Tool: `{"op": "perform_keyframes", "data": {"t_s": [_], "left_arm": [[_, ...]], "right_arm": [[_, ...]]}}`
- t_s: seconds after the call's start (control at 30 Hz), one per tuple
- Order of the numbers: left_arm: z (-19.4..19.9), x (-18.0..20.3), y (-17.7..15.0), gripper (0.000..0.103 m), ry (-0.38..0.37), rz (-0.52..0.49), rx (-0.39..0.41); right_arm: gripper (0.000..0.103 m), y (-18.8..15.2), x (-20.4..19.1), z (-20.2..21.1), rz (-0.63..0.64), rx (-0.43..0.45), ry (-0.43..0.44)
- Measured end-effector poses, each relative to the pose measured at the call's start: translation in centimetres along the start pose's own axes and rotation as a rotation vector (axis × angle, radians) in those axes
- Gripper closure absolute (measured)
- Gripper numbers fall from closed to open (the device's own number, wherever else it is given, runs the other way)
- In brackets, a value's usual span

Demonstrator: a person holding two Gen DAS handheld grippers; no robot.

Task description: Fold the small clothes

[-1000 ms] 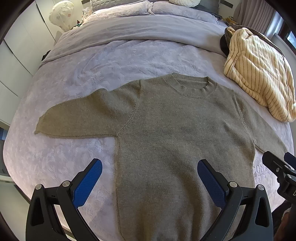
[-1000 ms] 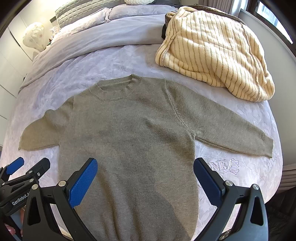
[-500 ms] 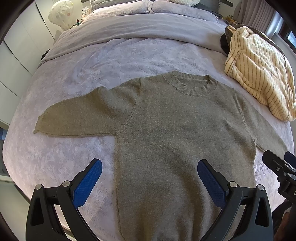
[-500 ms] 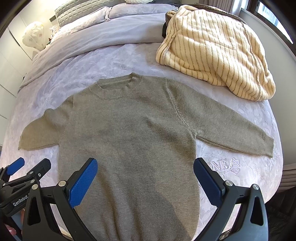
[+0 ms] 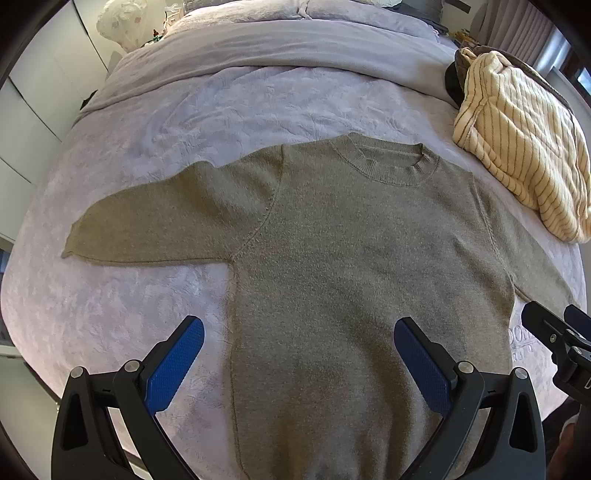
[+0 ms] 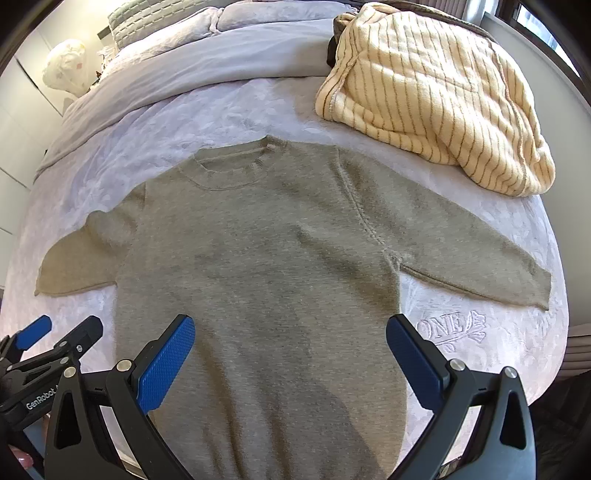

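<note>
An olive-grey knit sweater (image 5: 351,258) lies flat and face up on the bed, both sleeves spread out sideways, collar at the far side. It also shows in the right wrist view (image 6: 266,266). My left gripper (image 5: 299,365) is open and empty, held above the sweater's lower left part. My right gripper (image 6: 290,363) is open and empty above the sweater's lower body. Each gripper shows at the edge of the other's view: the right one (image 5: 557,343), the left one (image 6: 48,350).
The bed has a lilac textured cover (image 5: 110,314). A cream striped fleece garment (image 6: 436,88) is heaped at the far right, close to the sweater's right sleeve. Pillows (image 6: 177,22) lie at the head. White cupboards stand to the left.
Both views have shifted only slightly; the sweater lies as before and both grippers stay open.
</note>
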State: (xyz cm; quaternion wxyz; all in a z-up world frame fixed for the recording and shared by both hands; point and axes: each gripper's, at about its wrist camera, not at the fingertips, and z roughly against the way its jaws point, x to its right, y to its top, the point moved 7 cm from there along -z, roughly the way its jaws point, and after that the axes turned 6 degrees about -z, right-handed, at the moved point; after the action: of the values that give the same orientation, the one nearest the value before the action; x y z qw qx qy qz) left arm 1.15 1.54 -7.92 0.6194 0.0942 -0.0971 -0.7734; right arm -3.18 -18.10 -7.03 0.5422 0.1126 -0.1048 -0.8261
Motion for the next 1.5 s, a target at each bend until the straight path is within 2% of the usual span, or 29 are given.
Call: {"op": "perform_keyframes", "data": {"t_s": [0.33, 0.4, 0.53, 0.63, 0.77, 0.93, 1.03, 1.17, 1.27, 1.3, 1.33, 1.37, 1.4, 1.43, 1.47, 1.5], "left_arm": [[-2.9, -3.4, -0.7, 0.0, -0.069, 0.065, -0.012], [-3.9, -4.7, -1.0, 0.0, -0.08, 0.082, -0.016], [-5.7, -7.7, -1.6, 0.0, -0.097, 0.121, -0.011], [-7.2, -11.0, -1.9, 0.0, -0.113, 0.168, 0.018], [-9.3, -16.9, -2.0, 0.0, -0.103, 0.256, 0.064], [-12.1, -25.7, -1.9, 0.0, -0.082, 0.426, 0.141], [-14.9, -30.5, -1.9, 0.0, -0.075, 0.517, 0.157], [-17.4, -33.7, -1.3, 0.0, -0.101, 0.607, 0.187], [-16.9, -34.9, -0.5, 0.001, -0.115, 0.66, 0.271], [-16.4, -35.2, -0.3, 0.007, -0.115, 0.665, 0.3], [-15.8, -35.5, -0.1, 0.021, -0.12, 0.668, 0.326], [-15.6, -35.7, 0.0, 0.041, -0.132, 0.667, 0.337], [-15.5, -35.9, 0.3, 0.051, -0.147, 0.668, 0.343], [-15.6, -36.1, 0.3, 0.073, -0.17, 0.672, 0.344], [-15.8, -36.2, 0.6, 0.087, -0.194, 0.672, 0.342], [-15.9, -36.2, 0.8, 0.089, -0.217, 0.666, 0.341]], "right_arm": [[0.0, -1.4, -3.0, -2.5, 0.033, -0.053, 0.017], [0.0, -2.2, -4.1, -3.3, 0.041, -0.066, 0.036], [0.0, -4.2, -7.7, -5.3, 0.084, -0.095, 0.125], [0.0, -6.0, -11.0, -6.9, 0.149, -0.107, 0.162], [0.0, -8.4, -15.1, -9.6, 0.228, -0.22, 0.204], [0.0, -10.6, -19.3, -12.0, 0.29, -0.259, 0.263], [0.0, -11.6, -20.9, -13.0, 0.315, -0.267, 0.276], [0.0, -12.5, -22.6, -13.4, 0.34, -0.268, 0.301], [0.0, -12.8, -23.5, -13.4, 0.358, -0.268, 0.307], [0.0, -12.8, -23.7, -13.3, 0.359, -0.267, 0.309], [0.0, -12.7, -23.9, -13.3, 0.359, -0.267, 0.314], [0.0, -12.7, -24.1, -13.3, 0.358, -0.266, 0.317], [0.0, -12.6, -24.2, -13.4, 0.357, -0.264, 0.32], [0.0, -12.5, -24.0, -13.1, 0.354, -0.263, 0.326], [0.0, -12.3, -23.9, -13.0, 0.352, -0.262, 0.33], [0.0, -12.1, -23.9, -12.9, 0.349, -0.259, 0.336]]}}
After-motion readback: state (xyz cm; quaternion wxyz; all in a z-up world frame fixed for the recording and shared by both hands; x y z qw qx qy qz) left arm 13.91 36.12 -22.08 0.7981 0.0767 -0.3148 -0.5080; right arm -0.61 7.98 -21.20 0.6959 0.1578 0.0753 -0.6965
